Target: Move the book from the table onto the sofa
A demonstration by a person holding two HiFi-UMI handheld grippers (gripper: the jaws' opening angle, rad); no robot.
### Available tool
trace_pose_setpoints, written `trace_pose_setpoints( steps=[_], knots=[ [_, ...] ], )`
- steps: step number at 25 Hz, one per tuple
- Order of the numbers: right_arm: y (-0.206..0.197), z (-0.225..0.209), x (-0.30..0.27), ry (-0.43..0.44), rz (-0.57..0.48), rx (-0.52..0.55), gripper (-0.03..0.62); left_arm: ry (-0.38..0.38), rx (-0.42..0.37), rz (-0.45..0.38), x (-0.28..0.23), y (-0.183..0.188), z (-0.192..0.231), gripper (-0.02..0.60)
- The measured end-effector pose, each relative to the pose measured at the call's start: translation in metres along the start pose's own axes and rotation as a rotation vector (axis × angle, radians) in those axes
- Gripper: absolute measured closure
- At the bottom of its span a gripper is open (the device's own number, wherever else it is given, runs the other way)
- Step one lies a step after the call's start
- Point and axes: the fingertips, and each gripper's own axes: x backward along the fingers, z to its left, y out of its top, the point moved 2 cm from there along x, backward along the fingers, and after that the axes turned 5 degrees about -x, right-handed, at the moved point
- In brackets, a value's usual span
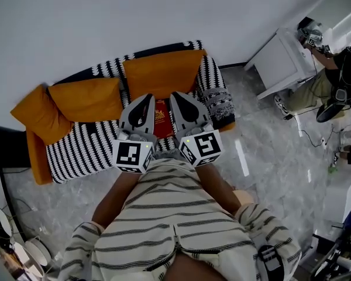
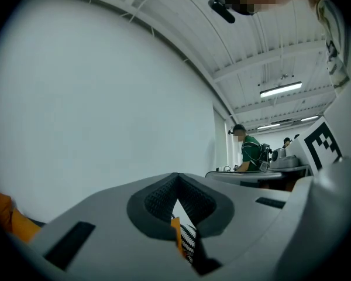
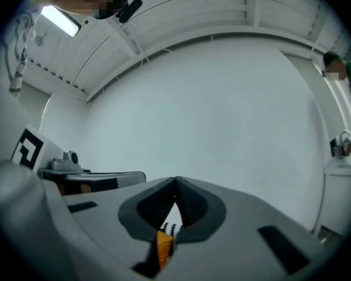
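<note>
1. The sofa [image 1: 82, 148], with a black-and-white striped cover, stands in front of both tools, against the white wall.
2. One orange cushion [image 1: 164, 72] leans on the sofa back just beyond the tips of the tools. Another orange cushion [image 1: 88, 98] lies to the left of the left tool.
3. The left tool [image 1: 147, 97] and the right tool [image 1: 175, 95] are held side by side above the sofa seat. On each tool the jaws are pressed together, and neither tool holds anything.
4. The red book [image 1: 161, 122] lies on the sofa seat. It shows in the gap between the two tools, close to the cushion behind it.
</note>
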Motion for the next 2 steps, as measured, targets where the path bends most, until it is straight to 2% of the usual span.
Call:
trace_pose_setpoints(
  steps=[2],
  knots=[
    [-0.0008,-0.0002,0.0005,-0.002,0.002,0.001,0.582,0.0,-0.002,0.0,0.0,-0.0009,-0.0001,0.577]
  ],
)
